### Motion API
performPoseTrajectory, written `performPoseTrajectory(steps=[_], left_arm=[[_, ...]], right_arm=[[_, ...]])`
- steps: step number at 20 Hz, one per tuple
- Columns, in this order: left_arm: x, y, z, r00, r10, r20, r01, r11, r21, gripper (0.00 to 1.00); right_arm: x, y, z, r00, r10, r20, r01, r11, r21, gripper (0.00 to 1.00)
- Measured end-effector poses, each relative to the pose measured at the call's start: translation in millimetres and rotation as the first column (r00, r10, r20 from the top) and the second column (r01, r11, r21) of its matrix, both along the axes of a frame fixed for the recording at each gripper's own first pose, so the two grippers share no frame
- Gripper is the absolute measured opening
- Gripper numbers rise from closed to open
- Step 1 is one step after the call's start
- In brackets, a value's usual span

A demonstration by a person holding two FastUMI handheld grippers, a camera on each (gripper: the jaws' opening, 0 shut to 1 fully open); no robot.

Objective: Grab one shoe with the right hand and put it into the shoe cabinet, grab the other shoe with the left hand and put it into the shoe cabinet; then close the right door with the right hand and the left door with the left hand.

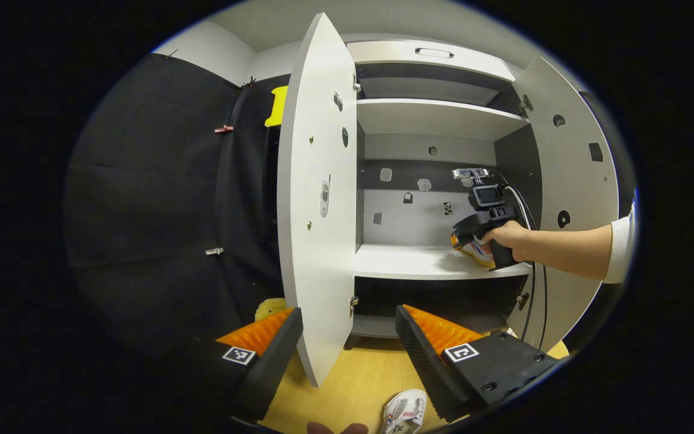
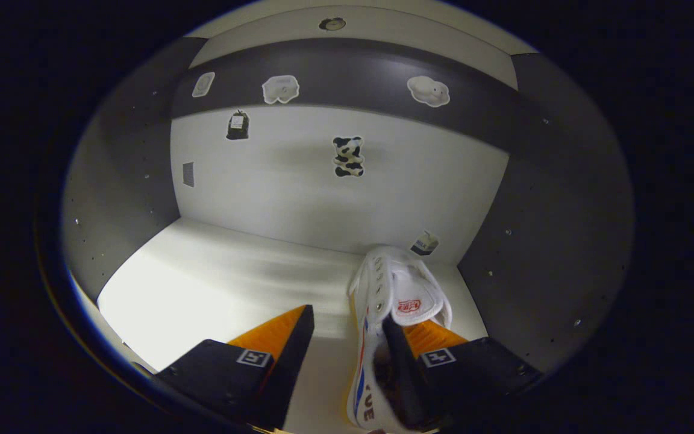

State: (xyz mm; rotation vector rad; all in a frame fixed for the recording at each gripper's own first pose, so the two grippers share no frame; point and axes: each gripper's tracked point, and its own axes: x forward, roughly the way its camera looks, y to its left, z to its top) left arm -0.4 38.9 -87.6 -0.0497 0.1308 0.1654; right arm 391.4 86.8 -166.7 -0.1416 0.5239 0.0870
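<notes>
White canvas shoe [image 2: 398, 301] on smooth shelf [image 2: 214, 283] — right claw [image 2: 347, 337] agape.

The cabinet [image 1: 323, 199] looks like smooth matt white board; the floor [image 1: 353, 386] at 6 o'clock is pale wood grain; the shoe [image 2: 395, 301] looks like white cloth.

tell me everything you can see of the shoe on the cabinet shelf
The shoe is a white sneaker with eyelets, a padded tongue bearing a small red mark, and red and blue stripes along its side. It sits on the pale shelf at the right end, near the grey side wall, toe toward the back panel. The right gripper is open: one finger reaches into the shoe's opening, the other stands clear to the left. In the left gripper view a hand is at it.
</notes>
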Motion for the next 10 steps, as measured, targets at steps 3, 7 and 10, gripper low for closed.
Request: performPoseTrajectory(steps=[3,7,10], left_arm=[[-1.6,-2.2,4.5,1.0,-0.023,0.012,0.023,1.0,0.002,0.98],[-4.6,-4.3,6.8,0.998,-0.05,0.025,0.051,0.999,-0.008,0.98],[-6.7,-6.0,5.5,0.997,-0.073,0.033,0.073,0.997,-0.009,0.98]], right_arm=[[-21.6,0.6,26.2,0.997,-0.008,0.076,0.004,0.999,0.043,0.88],[-60.5,2.3,71.6,0.98,-0.009,0.199,-0.016,0.992,0.121,0.97],[-104.6,3.8,106.4,0.959,0.001,0.283,-0.051,0.985,0.167,0.98]])
